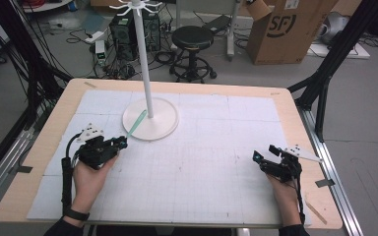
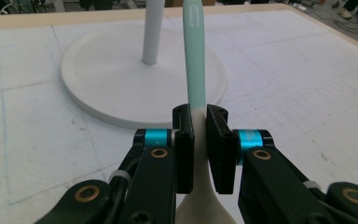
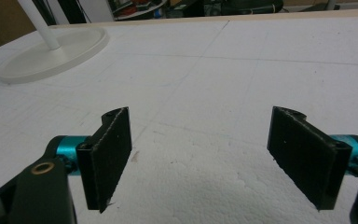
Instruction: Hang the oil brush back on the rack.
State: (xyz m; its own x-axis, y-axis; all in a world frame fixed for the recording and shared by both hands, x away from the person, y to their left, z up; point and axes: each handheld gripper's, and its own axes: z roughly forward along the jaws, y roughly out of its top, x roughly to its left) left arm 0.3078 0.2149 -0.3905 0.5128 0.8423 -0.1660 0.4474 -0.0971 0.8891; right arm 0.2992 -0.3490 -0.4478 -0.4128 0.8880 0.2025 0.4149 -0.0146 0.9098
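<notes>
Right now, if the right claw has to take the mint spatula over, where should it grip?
Grip the mint handle above the left claw, which is shut on the pale neck. That stretch is bare, slim and points toward the stand's base. Bring the open right claw in from the side, across the handle.

The high view looks forward and down over the whole counter (image 1: 187, 162). Each claw camera sits low, facing the white stand base (image 1: 150, 119), common to all three views.
</notes>
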